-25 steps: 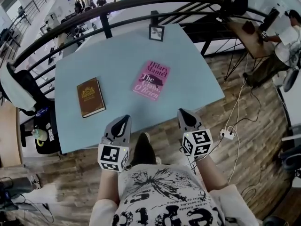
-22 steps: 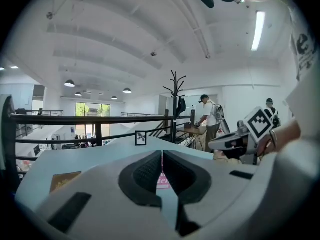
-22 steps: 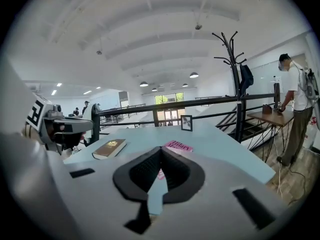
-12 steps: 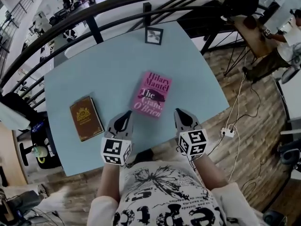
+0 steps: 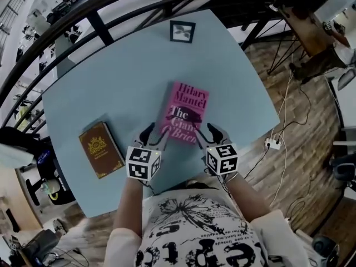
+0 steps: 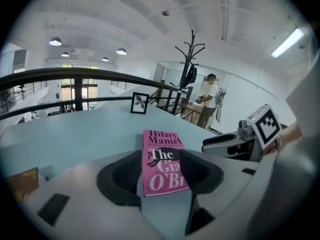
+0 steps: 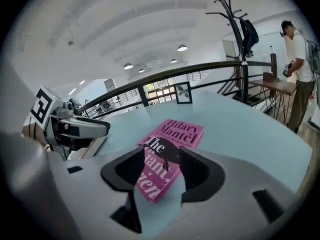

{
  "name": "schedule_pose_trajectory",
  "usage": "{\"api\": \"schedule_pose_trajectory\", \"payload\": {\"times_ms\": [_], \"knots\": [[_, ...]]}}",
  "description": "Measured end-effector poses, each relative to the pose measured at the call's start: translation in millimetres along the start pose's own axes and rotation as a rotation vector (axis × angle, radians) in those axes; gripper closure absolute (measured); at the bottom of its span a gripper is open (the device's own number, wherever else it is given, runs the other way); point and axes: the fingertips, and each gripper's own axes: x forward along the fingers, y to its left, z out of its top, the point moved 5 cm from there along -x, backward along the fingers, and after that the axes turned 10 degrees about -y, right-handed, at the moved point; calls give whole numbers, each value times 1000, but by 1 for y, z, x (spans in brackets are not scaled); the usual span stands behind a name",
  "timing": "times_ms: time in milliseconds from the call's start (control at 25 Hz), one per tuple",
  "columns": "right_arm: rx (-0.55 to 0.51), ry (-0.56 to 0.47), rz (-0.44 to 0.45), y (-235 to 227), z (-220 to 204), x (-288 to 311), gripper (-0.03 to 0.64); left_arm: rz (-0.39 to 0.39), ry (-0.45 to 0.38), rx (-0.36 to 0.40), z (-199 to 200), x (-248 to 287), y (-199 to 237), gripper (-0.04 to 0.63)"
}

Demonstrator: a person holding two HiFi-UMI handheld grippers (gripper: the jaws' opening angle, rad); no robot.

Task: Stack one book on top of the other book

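Observation:
A pink paperback (image 5: 186,111) lies flat mid-table on the light blue table (image 5: 128,71). A brown hardback (image 5: 101,149) lies apart from it to the left. My left gripper (image 5: 156,137) hovers at the pink book's near left corner and my right gripper (image 5: 207,134) at its near right corner. Both sets of jaws are opening. In the left gripper view the pink book (image 6: 162,159) shows in the gap of the left gripper (image 6: 161,174), untouched by the pads. The right gripper (image 7: 162,173) frames the same book (image 7: 175,136) in the right gripper view, without contact.
A small framed picture (image 5: 182,31) stands at the table's far edge. A dark curved railing (image 5: 94,21) runs behind the table. Wooden floor with cables (image 5: 278,143) lies to the right. A person stands at a desk (image 7: 295,54) far off.
Both grippers have moved forward and down from the table's near edge to the pink book's near end. Their jaws, shut before, now stand apart.

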Motion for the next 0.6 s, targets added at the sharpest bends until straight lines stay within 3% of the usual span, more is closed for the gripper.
{"api": "schedule_pose_trajectory", "payload": {"times_ms": [40, 240, 600], "knots": [[38, 16, -4, -2, -6, 7, 404, -18, 26, -7, -6, 7, 3, 374], [163, 74, -51, -15, -30, 32, 353, -60, 124, -40, -29, 41, 21, 354], [198, 171, -83, -15, -62, 57, 328, -74, 271, -105, -63, 75, 36, 334]]}}
